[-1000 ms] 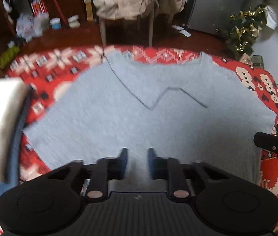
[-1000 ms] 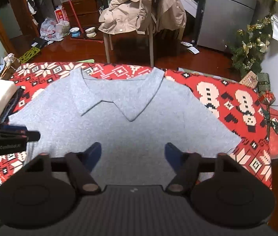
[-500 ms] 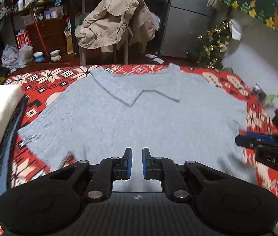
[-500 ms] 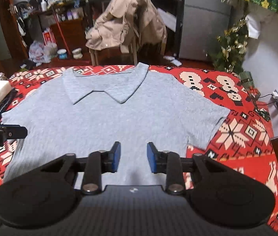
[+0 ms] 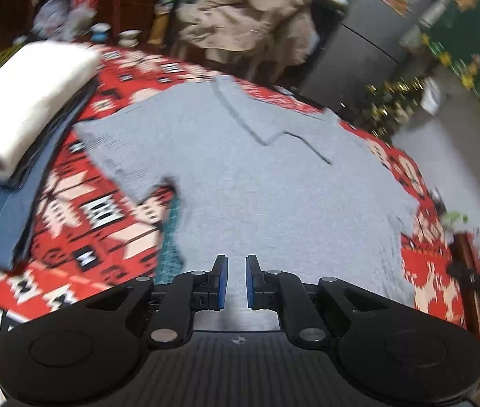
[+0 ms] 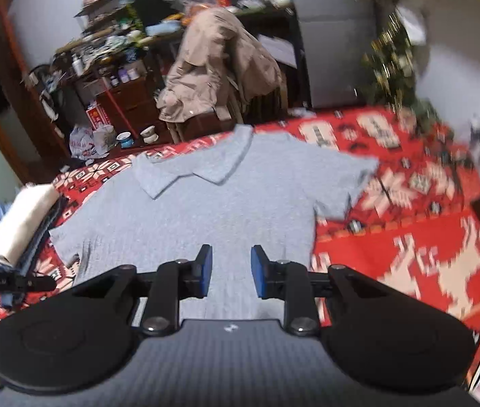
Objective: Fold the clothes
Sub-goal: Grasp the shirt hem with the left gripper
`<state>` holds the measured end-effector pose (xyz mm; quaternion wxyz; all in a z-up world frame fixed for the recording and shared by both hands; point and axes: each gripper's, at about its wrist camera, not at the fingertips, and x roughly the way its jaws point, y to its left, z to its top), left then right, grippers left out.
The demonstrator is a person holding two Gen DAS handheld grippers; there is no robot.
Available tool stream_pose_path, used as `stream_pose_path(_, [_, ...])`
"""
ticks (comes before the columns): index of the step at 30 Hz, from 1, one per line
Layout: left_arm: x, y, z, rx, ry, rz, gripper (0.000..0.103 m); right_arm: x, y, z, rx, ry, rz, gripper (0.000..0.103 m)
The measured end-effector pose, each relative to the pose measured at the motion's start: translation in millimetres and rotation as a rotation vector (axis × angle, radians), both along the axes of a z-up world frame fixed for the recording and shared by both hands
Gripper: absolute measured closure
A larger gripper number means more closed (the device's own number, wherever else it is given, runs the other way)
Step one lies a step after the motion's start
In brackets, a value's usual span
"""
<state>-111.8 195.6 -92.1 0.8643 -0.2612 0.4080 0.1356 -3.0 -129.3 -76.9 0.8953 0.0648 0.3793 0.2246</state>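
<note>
Grey polo shirt (image 6: 206, 210) flat, fold not begun. L gripper (image 5: 236, 283) nearly shut, empty; R gripper (image 6: 230, 271) part-spread, just narrowed, empty. Next: prob. pinch hem corners.

My left gripper (image 5: 236, 281) points steeply down, its blue pads (image 5: 222, 279) drawn nearly together — only a narrow slit between them, nothing caught in it. My right gripper (image 6: 230, 271) tilts down too, a little less sharply; its jaws have just been opening a touch, nothing between the pads (image 6: 205, 269). In the right wrist view the tip of my left gripper pokes in at the left edge.
</note>
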Motion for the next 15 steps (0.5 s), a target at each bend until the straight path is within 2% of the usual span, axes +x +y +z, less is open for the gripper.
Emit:
stream_pose_path(2, [-8,12,-6,-0.031,-0.001,0.037,0.094,3,-13,-7,0.002,0.028,-0.021,0.073])
stream_pose_path(5, [-12,31,-18,-0.116,-0.012,0.077,0.094,7,-23,-24,-0.011,0.072,-0.045,0.072])
stream_pose_path(11, [0,58,-36,-0.239,-0.052,0.112,0.094,15,-27,-54,0.003,0.167,-0.082,0.071])
stream_pose_path(15, [17,78,-47,-0.331,-0.086,0.157,0.094,25,-23,-59,0.016,0.195,-0.09,0.071])
